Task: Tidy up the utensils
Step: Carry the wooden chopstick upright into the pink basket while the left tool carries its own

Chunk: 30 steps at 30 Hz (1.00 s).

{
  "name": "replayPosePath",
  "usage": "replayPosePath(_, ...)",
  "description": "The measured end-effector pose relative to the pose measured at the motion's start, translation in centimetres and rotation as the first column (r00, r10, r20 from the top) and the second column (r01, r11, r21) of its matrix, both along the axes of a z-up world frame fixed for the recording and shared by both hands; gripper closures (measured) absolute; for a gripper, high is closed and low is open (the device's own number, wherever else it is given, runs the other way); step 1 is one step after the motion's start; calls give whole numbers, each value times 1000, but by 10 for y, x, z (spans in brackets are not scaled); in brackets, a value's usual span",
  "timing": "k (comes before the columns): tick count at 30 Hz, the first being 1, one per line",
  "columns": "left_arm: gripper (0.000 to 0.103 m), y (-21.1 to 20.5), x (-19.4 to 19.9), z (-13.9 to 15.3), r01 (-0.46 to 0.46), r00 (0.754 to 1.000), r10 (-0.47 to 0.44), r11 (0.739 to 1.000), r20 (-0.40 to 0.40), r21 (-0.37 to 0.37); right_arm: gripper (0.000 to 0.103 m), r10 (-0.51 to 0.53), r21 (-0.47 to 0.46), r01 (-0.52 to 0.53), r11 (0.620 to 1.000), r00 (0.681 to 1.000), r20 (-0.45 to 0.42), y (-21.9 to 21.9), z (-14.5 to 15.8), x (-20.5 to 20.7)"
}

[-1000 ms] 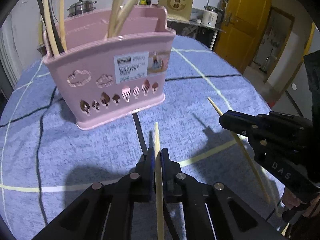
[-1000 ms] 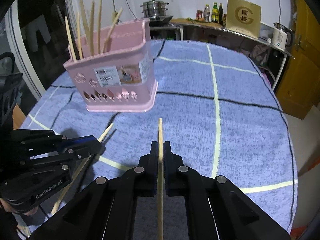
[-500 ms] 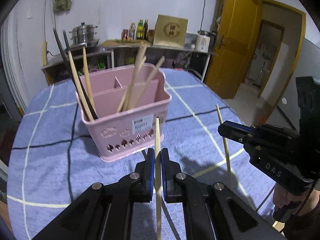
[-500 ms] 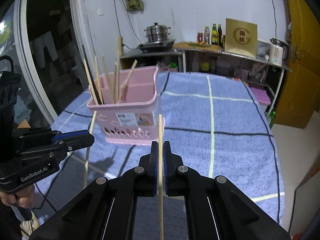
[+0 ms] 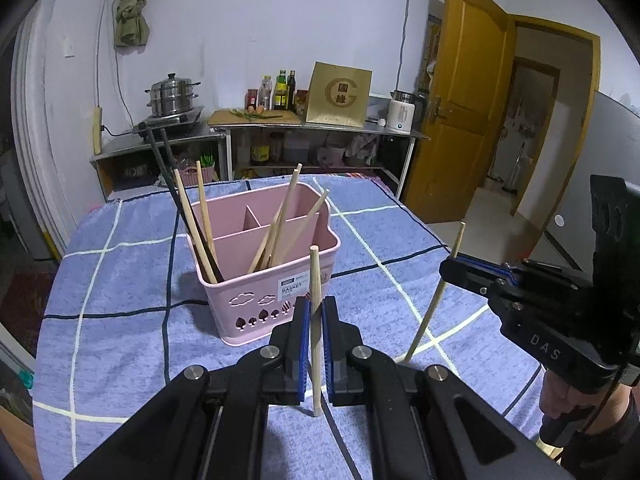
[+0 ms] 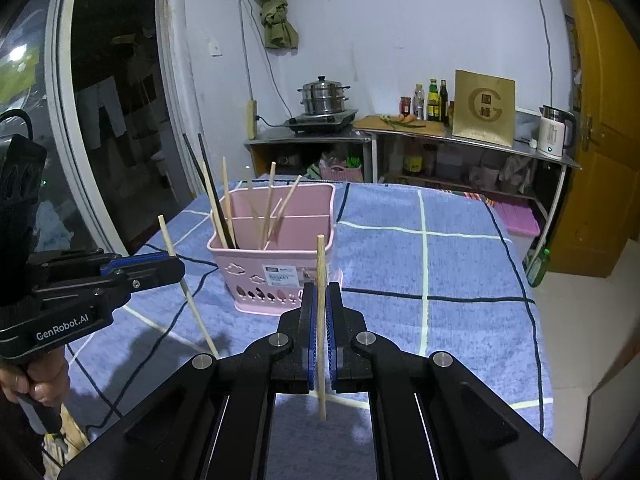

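A pink utensil basket [image 5: 276, 280] [image 6: 276, 264] stands on the blue checked tablecloth [image 5: 120, 280]. It holds several wooden chopsticks and two black ones. My left gripper [image 5: 315, 312] is shut on a wooden chopstick [image 5: 315, 280], held upright above the cloth in front of the basket. It also shows in the right wrist view [image 6: 176, 270]. My right gripper [image 6: 320, 308] is shut on another wooden chopstick [image 6: 321, 264], held upright to the basket's right. It also shows in the left wrist view [image 5: 448, 270] with its chopstick [image 5: 434, 304].
A metal counter [image 5: 280, 128] behind the table carries a steamer pot [image 5: 172, 96], bottles, a gold box and a kettle [image 5: 402, 112]. An open yellow door [image 5: 460, 120] is at the right. A glass door [image 6: 100, 120] is at the left.
Both grippers have risen and drawn back from the table with their chopsticks, which now stand more upright. The basket looks smaller and lower in both views.
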<state>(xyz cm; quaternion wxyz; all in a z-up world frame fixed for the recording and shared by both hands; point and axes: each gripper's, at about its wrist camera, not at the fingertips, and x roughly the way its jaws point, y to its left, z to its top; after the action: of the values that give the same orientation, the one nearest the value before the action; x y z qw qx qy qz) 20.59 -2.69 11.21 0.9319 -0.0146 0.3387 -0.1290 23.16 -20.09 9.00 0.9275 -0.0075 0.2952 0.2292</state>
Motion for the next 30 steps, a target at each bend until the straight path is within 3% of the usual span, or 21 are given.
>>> replayPosePath(15, 97, 5, -15, 23, 17, 1000, -17, 1000, 25, 1, 99, 26, 13, -27, 1000, 999, 46, 7, 20, -16)
replayPosePath(30, 97, 44, 10, 84, -33, 994, 35, 999, 105, -25, 99, 72, 53, -78, 995, 990, 117, 43, 54, 2)
